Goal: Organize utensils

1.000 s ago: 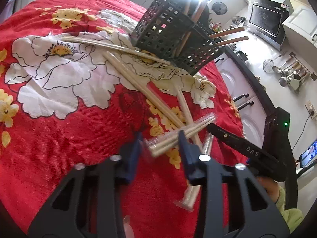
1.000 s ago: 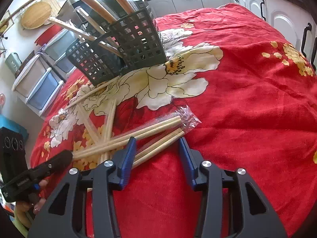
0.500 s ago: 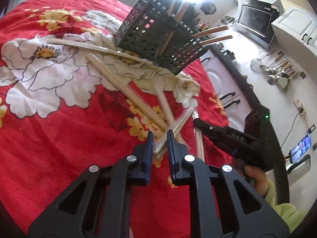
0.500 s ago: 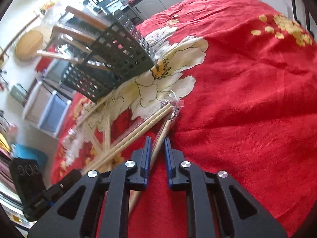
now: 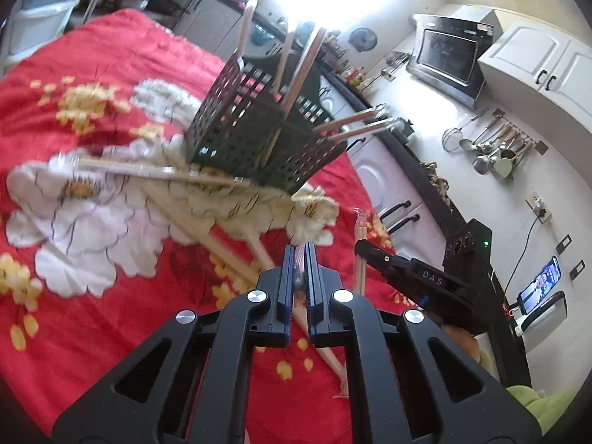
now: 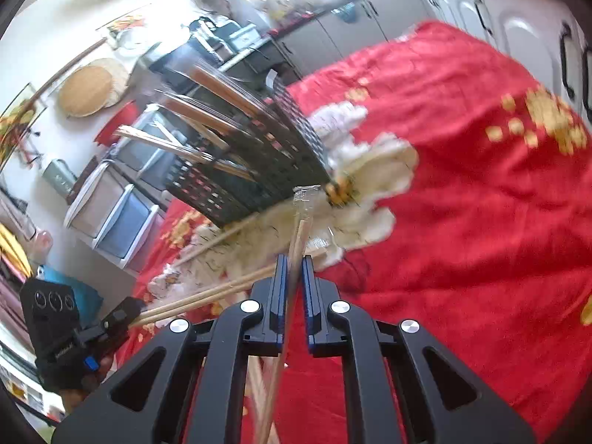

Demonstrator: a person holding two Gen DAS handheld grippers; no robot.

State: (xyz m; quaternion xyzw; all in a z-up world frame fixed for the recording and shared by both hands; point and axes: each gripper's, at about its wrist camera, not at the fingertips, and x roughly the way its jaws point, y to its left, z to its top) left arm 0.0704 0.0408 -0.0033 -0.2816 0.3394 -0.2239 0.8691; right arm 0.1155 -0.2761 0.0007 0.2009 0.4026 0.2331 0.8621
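- Pinching a wrapped chopstick pair (image 5: 298,285) between the blue pads of the left gripper (image 5: 299,255), jaws nearly together; also showing at the lower left of the right wrist view (image 6: 118,318), with pale sticks (image 6: 207,294) running out from its tip over the cloth.
- Clamping another wrapped chopstick pair (image 6: 299,236) in the right gripper (image 6: 294,262), jaws narrowed onto it, clear wrapper end (image 6: 306,194) reaching up toward the basket; in the left wrist view, pointing its black tip (image 5: 373,253) just beside the sticks (image 5: 359,255).
- Reading "DAS" in white letters on the right gripper's black body (image 5: 432,277); glowing green, 1 small light on the black unit behind it (image 5: 485,243).
- Standing on the red floral tablecloth (image 5: 122,318), a black mesh utensil basket (image 5: 255,137), several wooden-handled utensils (image 5: 355,120) leaning out of its top.
- Lying loose on the cloth near the basket's base, more wrapped chopsticks (image 5: 155,172), some crossing each other (image 5: 229,259).
- Hanging on the wall rail at right, metal ladles and strainers (image 5: 492,151); sitting on the counter above, a black oven (image 5: 449,59), label unreadable.
- Showing a lit screen at far right, a phone (image 5: 542,283), content too small to read.
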